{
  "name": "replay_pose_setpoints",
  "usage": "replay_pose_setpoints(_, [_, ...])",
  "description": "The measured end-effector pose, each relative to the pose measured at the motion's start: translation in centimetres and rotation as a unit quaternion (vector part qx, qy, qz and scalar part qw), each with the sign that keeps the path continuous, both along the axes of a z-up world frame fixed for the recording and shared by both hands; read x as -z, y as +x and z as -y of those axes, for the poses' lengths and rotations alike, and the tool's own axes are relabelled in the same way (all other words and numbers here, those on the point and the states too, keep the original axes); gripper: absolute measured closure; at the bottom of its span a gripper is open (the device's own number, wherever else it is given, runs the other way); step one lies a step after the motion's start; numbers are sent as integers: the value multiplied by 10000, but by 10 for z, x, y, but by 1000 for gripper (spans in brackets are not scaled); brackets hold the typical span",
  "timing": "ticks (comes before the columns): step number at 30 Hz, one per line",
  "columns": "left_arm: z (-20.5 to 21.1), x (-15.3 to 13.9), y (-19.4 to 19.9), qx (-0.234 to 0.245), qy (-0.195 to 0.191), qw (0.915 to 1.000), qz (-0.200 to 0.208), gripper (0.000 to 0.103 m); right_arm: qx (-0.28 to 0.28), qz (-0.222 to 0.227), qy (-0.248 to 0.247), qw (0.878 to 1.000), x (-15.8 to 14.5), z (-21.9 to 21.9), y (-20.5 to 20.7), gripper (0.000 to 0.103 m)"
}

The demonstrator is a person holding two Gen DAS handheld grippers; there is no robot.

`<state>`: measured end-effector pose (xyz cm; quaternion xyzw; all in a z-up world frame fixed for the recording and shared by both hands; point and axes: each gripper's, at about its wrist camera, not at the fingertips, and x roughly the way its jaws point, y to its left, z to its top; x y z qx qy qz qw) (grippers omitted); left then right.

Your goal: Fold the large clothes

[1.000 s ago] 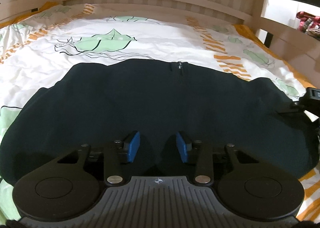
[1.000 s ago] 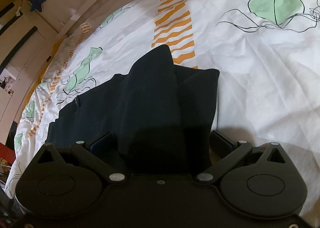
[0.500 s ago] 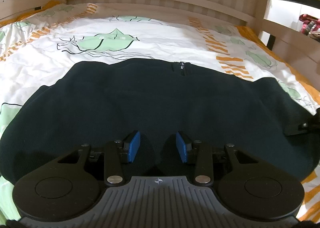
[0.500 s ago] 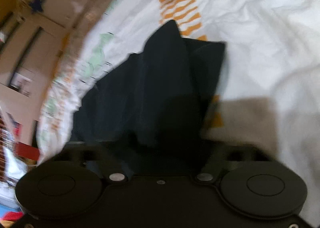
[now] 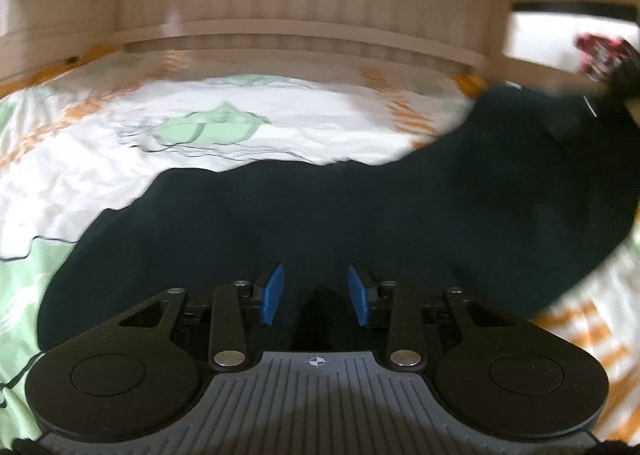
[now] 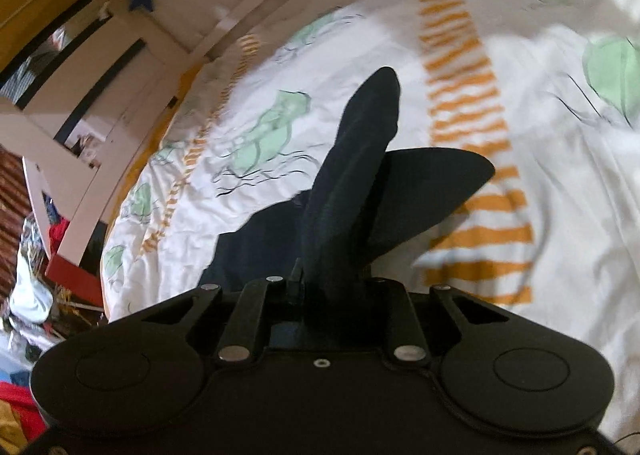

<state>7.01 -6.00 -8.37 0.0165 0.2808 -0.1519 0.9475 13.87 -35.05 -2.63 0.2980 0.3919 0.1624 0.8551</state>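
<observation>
My right gripper [image 6: 332, 287] has just been closing and now pinches a bunched fold of the dark fleece jacket [image 6: 352, 183], lifting that end clear of the leaf-print duvet [image 6: 560, 195]. My left gripper [image 5: 316, 295] has narrowed a little too; its blue pads [image 5: 274, 293] stand apart with the jacket [image 5: 320, 223] between them, whether gripped I cannot tell.
</observation>
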Motion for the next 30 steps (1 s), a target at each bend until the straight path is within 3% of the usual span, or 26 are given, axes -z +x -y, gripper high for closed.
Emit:
replay_pose_setpoints(3, [4, 18, 8, 45, -22, 9994, -341, 71, -207, 20, 95, 9997, -11, -17, 8, 75])
replay_pose_setpoints(7, [-3, 14, 18, 243, -102, 9983, -511, 72, -621, 34, 294, 9976, -20, -51, 22, 75])
replay_pose_setpoints(12, [-43, 5, 22, 242, -763, 9930, -874, 73, -1132, 95, 409, 9927, -23, -105, 51, 75])
replay_pose_setpoints(15, [-67, -6, 7, 202, -951, 9918, -827, 75, -1383, 4, 436, 9894, -16, -139, 71, 73])
replay_pose_setpoints(17, [-80, -13, -4, -10, -825, 9940, -718, 75, -1557, -89, 379, 9870, -8, -161, 80, 72])
replay_pose_setpoints(21, [-114, -22, -19, -387, -971, 9926, -624, 75, -1904, -292, 194, 9811, 13, -198, 91, 65])
replay_pose_setpoints(27, [-144, -29, -25, -668, -1000, 9903, -693, 75, -2206, -471, 124, 9741, 44, -232, 94, 39])
replay_pose_setpoints(30, [-143, -35, -27, -597, -963, 9911, -697, 75, -2398, -333, 326, 9697, 42, -234, 89, 15])
